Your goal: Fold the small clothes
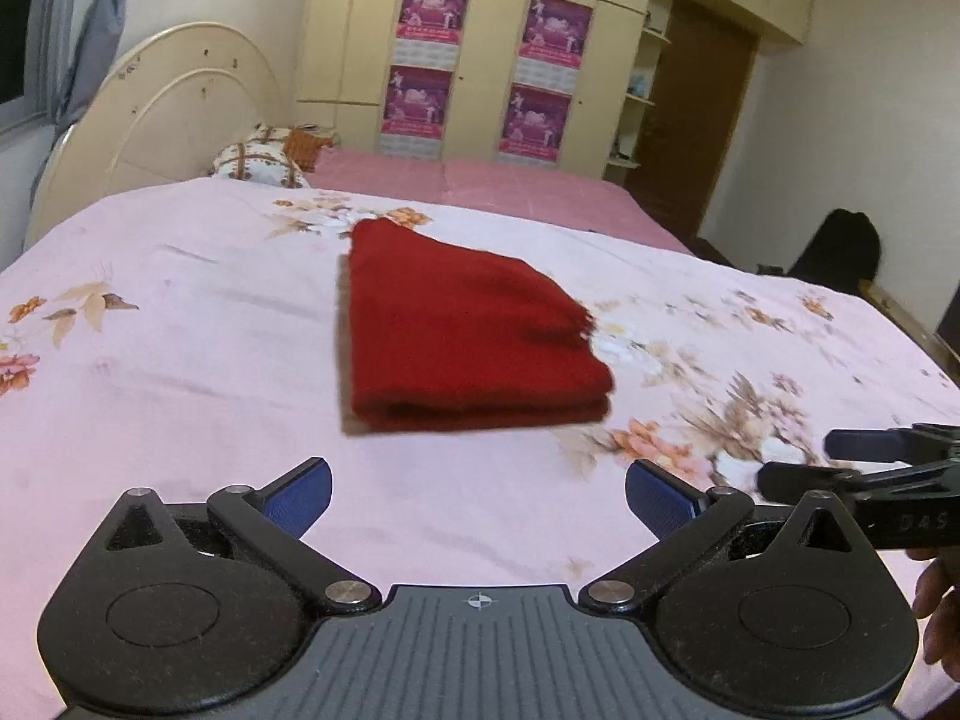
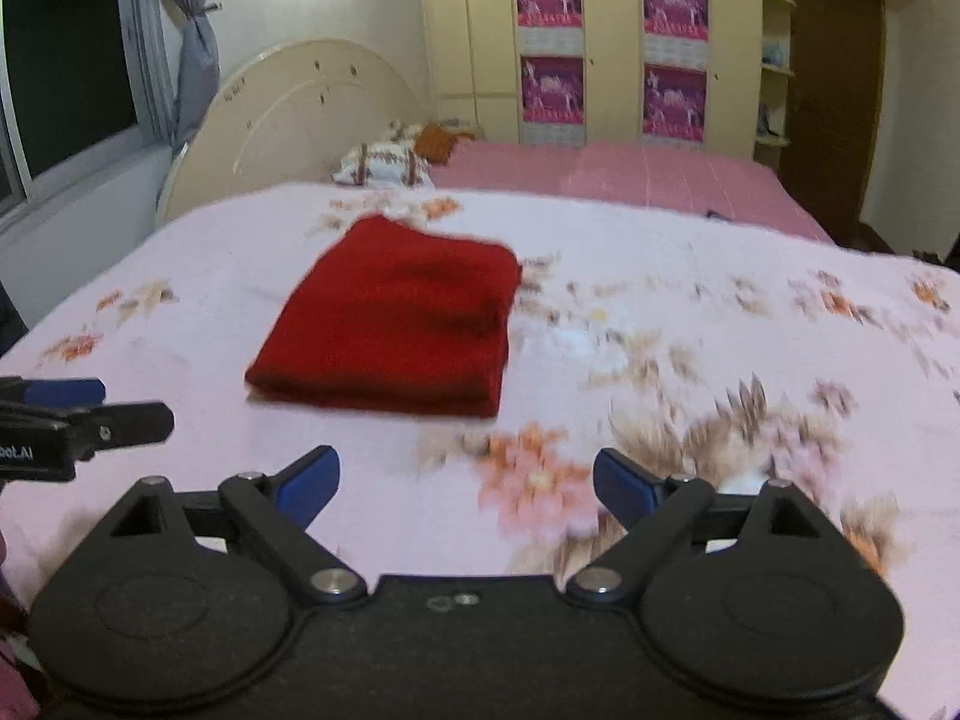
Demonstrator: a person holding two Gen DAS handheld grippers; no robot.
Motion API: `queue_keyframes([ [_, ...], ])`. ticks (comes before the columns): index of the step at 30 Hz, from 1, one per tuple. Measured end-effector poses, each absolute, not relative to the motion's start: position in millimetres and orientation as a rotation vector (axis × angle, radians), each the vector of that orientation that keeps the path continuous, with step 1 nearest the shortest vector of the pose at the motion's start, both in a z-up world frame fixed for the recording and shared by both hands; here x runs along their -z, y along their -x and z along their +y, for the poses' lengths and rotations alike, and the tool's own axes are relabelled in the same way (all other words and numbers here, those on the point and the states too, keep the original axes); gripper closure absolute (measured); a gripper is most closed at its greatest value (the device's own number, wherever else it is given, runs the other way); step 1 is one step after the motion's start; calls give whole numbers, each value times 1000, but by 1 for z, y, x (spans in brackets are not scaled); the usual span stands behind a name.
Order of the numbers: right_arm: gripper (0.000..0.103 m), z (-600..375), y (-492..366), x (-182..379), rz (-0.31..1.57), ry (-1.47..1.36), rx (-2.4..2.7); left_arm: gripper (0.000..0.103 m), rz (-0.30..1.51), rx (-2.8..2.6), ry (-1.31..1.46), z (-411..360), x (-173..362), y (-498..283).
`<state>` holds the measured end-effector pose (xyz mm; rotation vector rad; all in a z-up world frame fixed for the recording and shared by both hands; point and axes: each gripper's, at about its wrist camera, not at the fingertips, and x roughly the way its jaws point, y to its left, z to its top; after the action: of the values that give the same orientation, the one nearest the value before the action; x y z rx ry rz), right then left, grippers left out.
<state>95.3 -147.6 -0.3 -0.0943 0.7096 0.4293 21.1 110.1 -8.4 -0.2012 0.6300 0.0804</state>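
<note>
A red cloth [image 1: 462,330] lies folded in a flat stack on the pink floral bedspread [image 1: 180,360]. It also shows in the right wrist view [image 2: 396,318]. My left gripper [image 1: 477,498] is open and empty, held above the bedspread a little short of the cloth's near edge. My right gripper [image 2: 468,489] is open and empty, nearer than the cloth and to its right. The right gripper also shows at the right edge of the left wrist view [image 1: 798,459], and the left gripper at the left edge of the right wrist view [image 2: 135,405].
A cream headboard [image 1: 156,120] stands at the far left with pillows [image 1: 258,162] beside it. A pink sheet [image 1: 480,186] covers the far bed. Cream wardrobes with posters [image 1: 480,60] line the back wall. A brown door [image 1: 690,114] is at the right.
</note>
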Motion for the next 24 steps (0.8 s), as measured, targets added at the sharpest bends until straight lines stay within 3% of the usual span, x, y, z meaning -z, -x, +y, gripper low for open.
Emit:
queue_keyframes([
  [24,12,-144,-56,-17,609,89,-382,0,596,-45,165,92,-9,10],
])
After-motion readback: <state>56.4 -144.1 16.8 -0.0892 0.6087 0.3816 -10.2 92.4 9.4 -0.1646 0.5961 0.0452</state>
